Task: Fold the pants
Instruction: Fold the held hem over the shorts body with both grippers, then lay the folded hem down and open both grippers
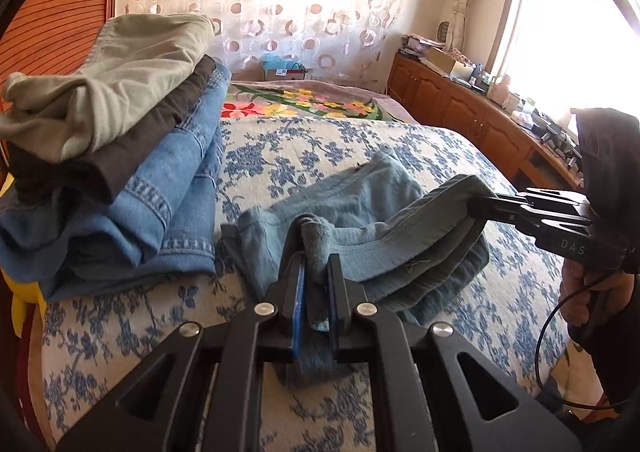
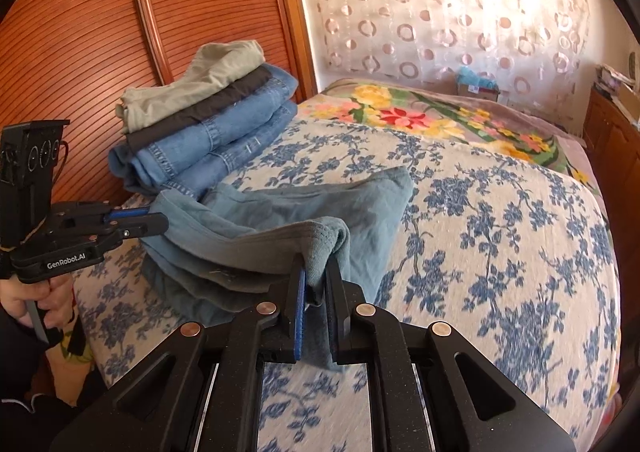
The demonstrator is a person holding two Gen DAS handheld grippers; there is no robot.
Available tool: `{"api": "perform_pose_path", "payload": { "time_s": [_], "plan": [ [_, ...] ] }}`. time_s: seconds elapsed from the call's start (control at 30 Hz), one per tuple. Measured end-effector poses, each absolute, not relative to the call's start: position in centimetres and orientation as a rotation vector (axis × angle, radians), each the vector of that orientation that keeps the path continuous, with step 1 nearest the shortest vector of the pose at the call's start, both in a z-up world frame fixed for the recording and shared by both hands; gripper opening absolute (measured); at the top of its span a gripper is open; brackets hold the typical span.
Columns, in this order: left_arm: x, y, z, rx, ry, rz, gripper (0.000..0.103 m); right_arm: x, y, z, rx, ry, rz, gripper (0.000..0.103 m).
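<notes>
Now, through my left wrist camera, my left claw (image 1: 316,276) is clamped tight on a bunched edge of the faded blue-grey cotton pants (image 1: 360,207), which lie partly folded on the blue-flowered white bedspread (image 1: 280,147). My right claw (image 1: 486,207) pinches the opposite edge, lifted off the bed. Beside them sits a stack of folded jeans and trousers (image 1: 132,155).

Through my right wrist camera, my right claw (image 2: 316,284) grips gathered cloth of the pants (image 2: 304,207); my left claw (image 2: 154,221) holds their far edge near the stack (image 2: 208,119).
</notes>
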State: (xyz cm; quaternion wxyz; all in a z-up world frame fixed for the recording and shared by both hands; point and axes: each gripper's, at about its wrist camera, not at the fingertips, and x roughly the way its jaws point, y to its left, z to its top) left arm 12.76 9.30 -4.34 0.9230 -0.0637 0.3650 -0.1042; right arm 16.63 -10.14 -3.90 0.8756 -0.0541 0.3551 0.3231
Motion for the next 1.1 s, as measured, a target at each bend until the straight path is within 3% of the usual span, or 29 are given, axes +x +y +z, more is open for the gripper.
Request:
{"api": "perform_pose_path", "payload": {
  "time_s": [0.37, 0.4, 0.5, 0.57, 0.6, 0.7, 0.83, 1.1],
  "plan": [
    [15.6, 10.1, -5.0, -0.145, 0.773, -0.193, 0.011, 19.9, -9.4, -4.5, -0.124, 0.754, 0.679, 0.007],
    [15.6, 10.1, -5.0, -0.143, 0.778, -0.188, 0.012, 20.1, -9.5, -4.6, -0.123, 0.759, 0.676, 0.012],
    [15.6, 10.2, -5.0, -0.130, 0.782, -0.179, 0.023, 20.2, -9.7, -4.8, -0.119, 0.775, 0.681, 0.018],
    [15.3, 10.4, -4.8, -0.129, 0.774, -0.177, 0.038, 19.9, -10.0, -4.7, -0.119, 0.773, 0.683, 0.021],
    [15.1, 10.5, -4.6, -0.132, 0.768, -0.181, 0.040, 19.7, -10.1, -4.6, -0.118, 0.770, 0.682, 0.025],
    [14.6, 10.6, -4.4, -0.120, 0.760, -0.179, 0.040, 19.2, -10.4, -4.4, -0.121, 0.767, 0.691, 0.034],
    [13.7, 10.7, -4.9, -0.102, 0.772, -0.174, 0.041, 18.8, -9.8, -4.8, -0.148, 0.774, 0.700, 0.040],
    [13.2, 10.6, -6.5, -0.107, 0.814, -0.194, 0.041, 19.4, -9.1, -5.6, -0.166, 0.818, 0.709, 0.040]
  ]
}}
